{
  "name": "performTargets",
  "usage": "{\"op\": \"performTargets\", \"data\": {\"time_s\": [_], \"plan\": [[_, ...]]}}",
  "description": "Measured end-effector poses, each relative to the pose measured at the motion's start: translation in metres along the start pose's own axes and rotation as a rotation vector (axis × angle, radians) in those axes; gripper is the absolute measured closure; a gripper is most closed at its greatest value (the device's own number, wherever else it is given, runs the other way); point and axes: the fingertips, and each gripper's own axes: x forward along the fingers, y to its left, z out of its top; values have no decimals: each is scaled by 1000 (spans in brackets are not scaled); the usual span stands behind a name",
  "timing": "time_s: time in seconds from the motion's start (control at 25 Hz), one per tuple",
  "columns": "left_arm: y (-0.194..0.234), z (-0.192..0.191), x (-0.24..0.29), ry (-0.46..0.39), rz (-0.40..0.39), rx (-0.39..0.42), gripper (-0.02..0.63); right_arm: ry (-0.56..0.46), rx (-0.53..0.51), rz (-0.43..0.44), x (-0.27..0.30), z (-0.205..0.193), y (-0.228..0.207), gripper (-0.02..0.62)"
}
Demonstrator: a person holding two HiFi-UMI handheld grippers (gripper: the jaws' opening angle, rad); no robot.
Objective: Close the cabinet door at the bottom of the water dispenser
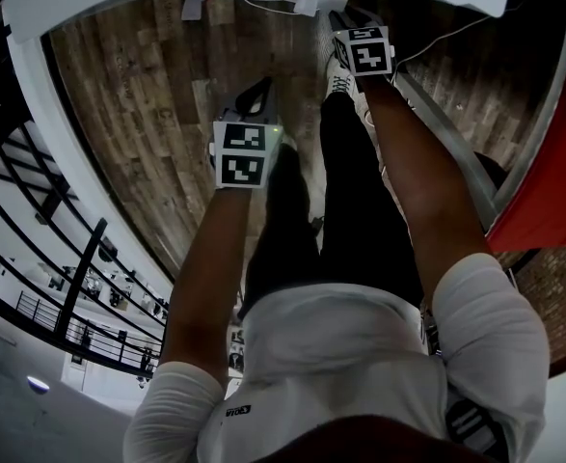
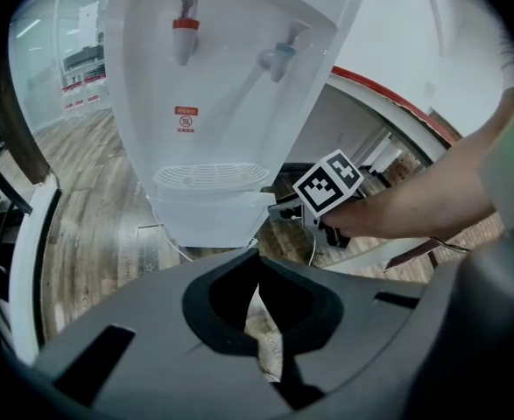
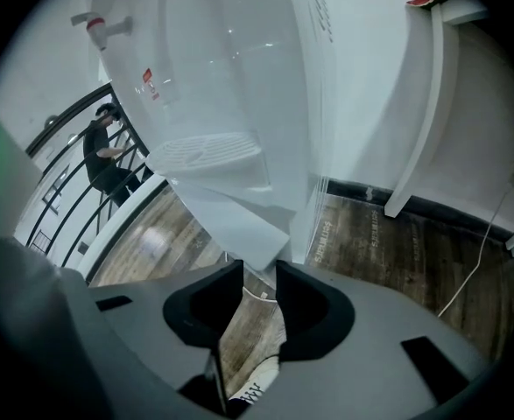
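Cabinet door (image 3: 239, 221) ajar beyond right tool (image 3: 258, 274), jaws apart; left tool (image 2: 257, 265) together; red label (image 2: 186, 121) unreadable.

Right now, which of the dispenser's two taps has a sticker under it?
The red tap, at the left in the left gripper view: the red sticker sits straight below it. The blue tap has none beneath.

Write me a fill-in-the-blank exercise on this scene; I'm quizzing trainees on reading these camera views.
1. The water dispenser has a red tap and a ____ tap.
2. In the right gripper view, the jaws of the right gripper stand ____.
3. The floor around the dispenser is made of ____.
4. In the left gripper view, the white grille sits ____ the taps.

Missing words: blue; apart; wood; below.
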Motion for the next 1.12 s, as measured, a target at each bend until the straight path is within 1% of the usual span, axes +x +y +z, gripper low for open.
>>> {"op": "performTargets", "data": {"time_s": [0.2, 0.52, 1.12], "plan": [[0, 6, 2, -4, 2, -7, 611, -1, -22, -10, 2, 5, -8, 469], [-2, 9, 7, -3, 0, -12, 611, -14, -84, -22, 8, 17, -17, 472], [-1, 10, 7, -8, 12, -29, 611, -47, -124, -63, 12, 38, -32, 482]]}}
